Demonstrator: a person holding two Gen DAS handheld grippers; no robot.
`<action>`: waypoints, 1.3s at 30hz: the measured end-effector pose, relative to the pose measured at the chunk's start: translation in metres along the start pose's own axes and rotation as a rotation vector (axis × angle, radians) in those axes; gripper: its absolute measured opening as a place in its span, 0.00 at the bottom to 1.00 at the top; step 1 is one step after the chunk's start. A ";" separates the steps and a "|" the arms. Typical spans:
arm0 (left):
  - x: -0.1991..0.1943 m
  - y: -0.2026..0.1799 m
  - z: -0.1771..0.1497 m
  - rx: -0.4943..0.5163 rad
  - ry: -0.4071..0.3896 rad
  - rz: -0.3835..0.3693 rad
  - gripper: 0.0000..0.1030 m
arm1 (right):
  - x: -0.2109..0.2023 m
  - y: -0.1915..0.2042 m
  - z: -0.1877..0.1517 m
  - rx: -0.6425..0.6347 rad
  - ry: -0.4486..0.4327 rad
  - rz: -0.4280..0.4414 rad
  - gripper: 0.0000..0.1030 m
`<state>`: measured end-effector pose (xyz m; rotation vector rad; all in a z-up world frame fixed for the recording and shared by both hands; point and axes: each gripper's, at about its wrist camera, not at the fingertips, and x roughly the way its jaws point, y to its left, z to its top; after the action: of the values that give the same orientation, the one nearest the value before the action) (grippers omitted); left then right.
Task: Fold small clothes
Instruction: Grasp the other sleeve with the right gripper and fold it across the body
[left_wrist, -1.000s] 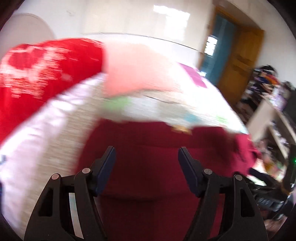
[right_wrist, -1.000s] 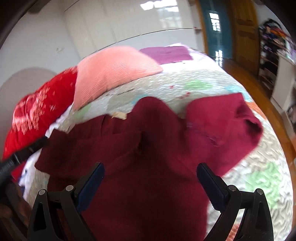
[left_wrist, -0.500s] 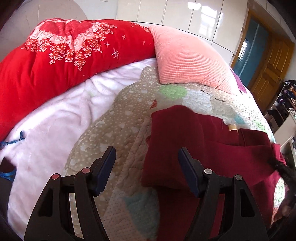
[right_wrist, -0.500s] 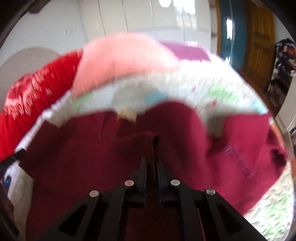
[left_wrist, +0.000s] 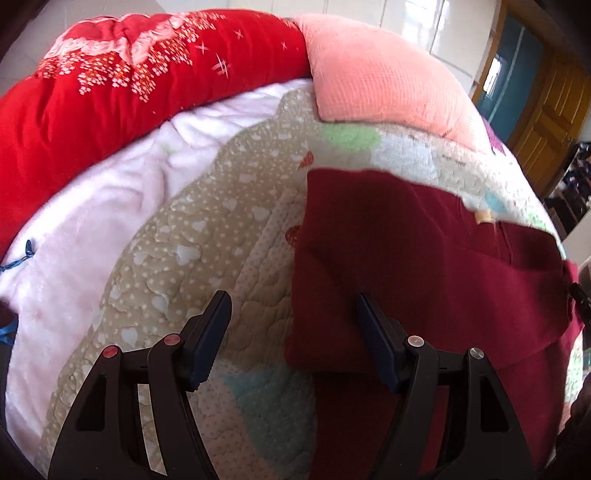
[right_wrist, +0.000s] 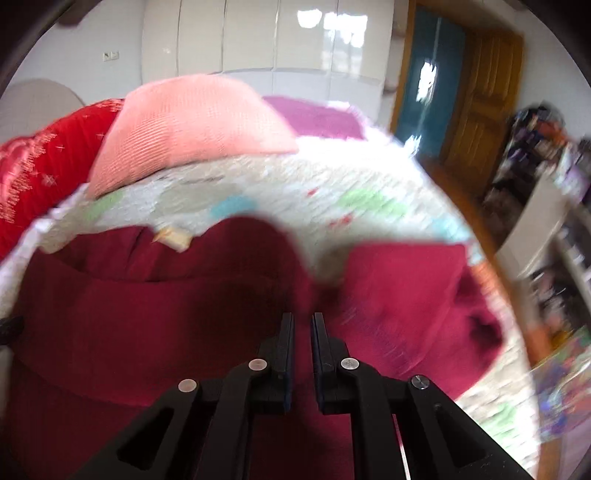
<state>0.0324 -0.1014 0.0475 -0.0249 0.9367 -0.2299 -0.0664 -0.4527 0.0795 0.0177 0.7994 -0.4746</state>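
Observation:
A maroon garment (left_wrist: 406, 258) lies spread on the patterned quilt (left_wrist: 221, 221), with its left part folded over itself. My left gripper (left_wrist: 291, 299) hangs open just above it. The garment's left edge runs between the fingers: the right finger (left_wrist: 373, 332) is over cloth, the left finger (left_wrist: 210, 332) over bare quilt. In the blurred right wrist view my right gripper (right_wrist: 303, 317) is shut on a pinch of the maroon garment (right_wrist: 166, 314) near its middle. One sleeve (right_wrist: 424, 295) spreads out to the right there.
A pink pillow (left_wrist: 380, 74) and a red flowered duvet (left_wrist: 110, 92) lie at the head of the bed, and a white fleece blanket (left_wrist: 92, 221) on the left. Right of the bed are a wooden door (right_wrist: 480, 92) and cluttered shelves (right_wrist: 546, 184).
My right gripper went from wide open to shut on the maroon cloth. The left gripper swung left and sank, from above the garment's middle to its left edge, and stayed open.

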 end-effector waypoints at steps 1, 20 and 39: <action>0.000 -0.001 0.001 -0.003 -0.006 0.006 0.68 | -0.001 -0.002 0.004 -0.004 -0.019 -0.037 0.08; -0.014 0.003 0.029 -0.059 -0.077 -0.073 0.68 | -0.033 0.074 0.016 -0.069 -0.015 0.368 0.70; 0.024 0.004 0.026 -0.075 0.001 0.019 0.72 | 0.003 -0.011 -0.011 -0.012 0.034 0.187 0.47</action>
<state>0.0673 -0.1048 0.0433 -0.0849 0.9454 -0.1771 -0.0764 -0.4615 0.0716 0.0890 0.8257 -0.2929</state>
